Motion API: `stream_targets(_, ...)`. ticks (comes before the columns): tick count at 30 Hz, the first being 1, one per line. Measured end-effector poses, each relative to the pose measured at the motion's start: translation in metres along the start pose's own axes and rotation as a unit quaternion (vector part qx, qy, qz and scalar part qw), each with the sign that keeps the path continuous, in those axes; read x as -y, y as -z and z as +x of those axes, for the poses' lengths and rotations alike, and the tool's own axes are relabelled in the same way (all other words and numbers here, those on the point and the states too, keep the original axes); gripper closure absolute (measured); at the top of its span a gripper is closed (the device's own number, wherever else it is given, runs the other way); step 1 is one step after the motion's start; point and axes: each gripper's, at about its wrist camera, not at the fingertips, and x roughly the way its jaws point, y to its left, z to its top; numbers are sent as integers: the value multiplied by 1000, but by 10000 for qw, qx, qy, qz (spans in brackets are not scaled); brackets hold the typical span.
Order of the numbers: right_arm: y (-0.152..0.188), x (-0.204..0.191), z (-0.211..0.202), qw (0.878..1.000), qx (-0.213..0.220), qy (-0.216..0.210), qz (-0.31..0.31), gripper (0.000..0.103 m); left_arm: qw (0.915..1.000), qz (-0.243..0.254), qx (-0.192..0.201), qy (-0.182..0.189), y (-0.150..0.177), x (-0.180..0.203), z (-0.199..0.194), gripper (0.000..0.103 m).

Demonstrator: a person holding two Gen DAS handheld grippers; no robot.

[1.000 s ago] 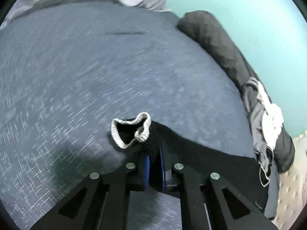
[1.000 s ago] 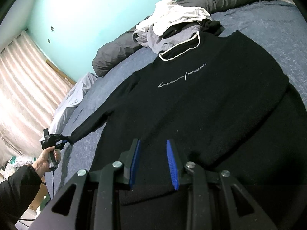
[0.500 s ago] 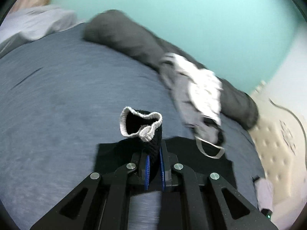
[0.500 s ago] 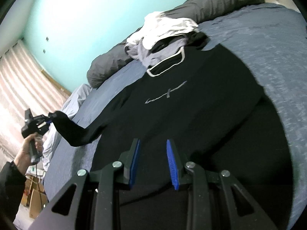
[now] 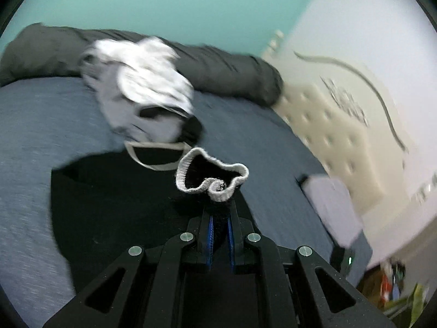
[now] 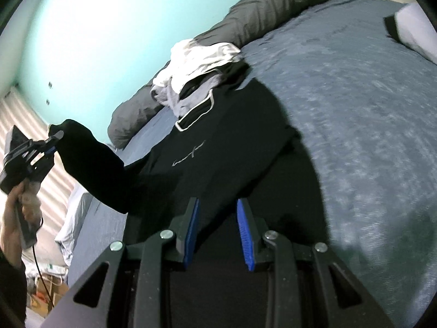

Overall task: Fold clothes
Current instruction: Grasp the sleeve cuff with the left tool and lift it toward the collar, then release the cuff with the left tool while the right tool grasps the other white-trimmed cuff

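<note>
Left gripper is clamped on the sleeve of the black sweater, just behind the white-ribbed cuff, which flares open past the fingertips. A second ago that sleeve lay stretched flat toward the left edge of the bed; now it is lifted clear of the blue cover and carried in over the sweater's body, the fabric hanging in a slack arc from gripper to shoulder. Left wrist view has swung round accordingly: before, mostly bare cover; now the collar, the pile of pale clothes by the dark bolster at the head edge, and the tufted headboard. Picture is motion-blurred. Person's left hand shows higher in the right wrist view than before. Right gripper hovers partly open above the sweater's lower hem; cannot tell from the frames whether any cloth sits between the blue pads. Its view has tilted somewhat since the earlier frame. Sweater body lies front-up, mid-bed, collar toward the clothes pile, chest print visible.
</note>
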Motion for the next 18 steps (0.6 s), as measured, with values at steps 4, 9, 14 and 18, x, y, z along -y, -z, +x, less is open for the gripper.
stream_targets(4,-3,10,-10,9998,36,-41,175,75,9977,327,-591,47,45,37,48,94)
stream_targets(9,-2,14,-8,9991,-50,-211,370,75,9891,639,-1327,-59,99,57,101,94)
stream_targets(14,0,18,-4,9985,-186,-253,460,75,9885,561,-1397,-105,127,49,100,62)
stream_targets(18,1,20,2,9974,-274,-304,587,62,9931,332,-1111,-174,138,24,72,54)
